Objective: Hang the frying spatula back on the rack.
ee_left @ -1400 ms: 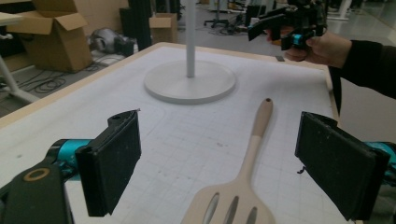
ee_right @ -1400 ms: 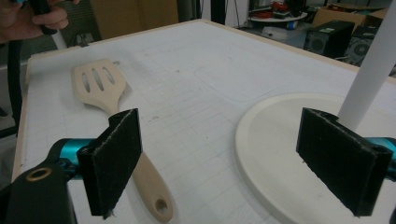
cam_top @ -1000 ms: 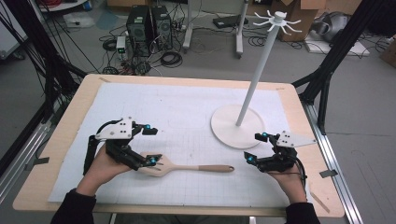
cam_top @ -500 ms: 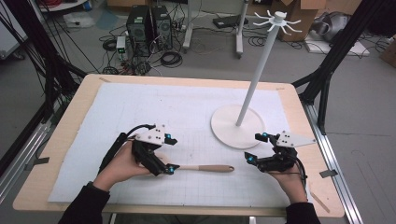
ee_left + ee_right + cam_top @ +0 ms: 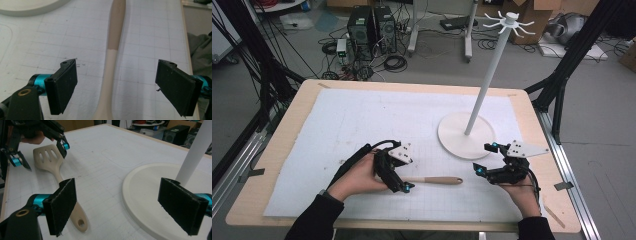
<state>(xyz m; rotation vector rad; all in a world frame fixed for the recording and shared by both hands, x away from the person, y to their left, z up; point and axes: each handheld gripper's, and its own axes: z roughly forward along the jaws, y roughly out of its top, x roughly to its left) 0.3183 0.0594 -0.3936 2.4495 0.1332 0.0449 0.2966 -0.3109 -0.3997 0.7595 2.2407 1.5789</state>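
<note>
Left hand-held gripper (image 5: 116, 85) jaws apart, just been closing, straddling spatula (image 5: 112, 62); open mat (image 5: 362, 115) beyond.

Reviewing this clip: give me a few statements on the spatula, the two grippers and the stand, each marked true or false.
1. The left gripper has its jaws open on either side of the spatula. True; the pads stand clear of the handle, and the jaws have just been closing a little.
2. The spatula hangs from a hook on the stand. False: it lies flat on the white mat.
3. The right gripper is open and holds nothing. True.
4. The spatula's head is solid. False: the right gripper view shows slots in it.
5. The stand's round base sits at the table's left edge. False: it is on the right half, near the right gripper.
</note>
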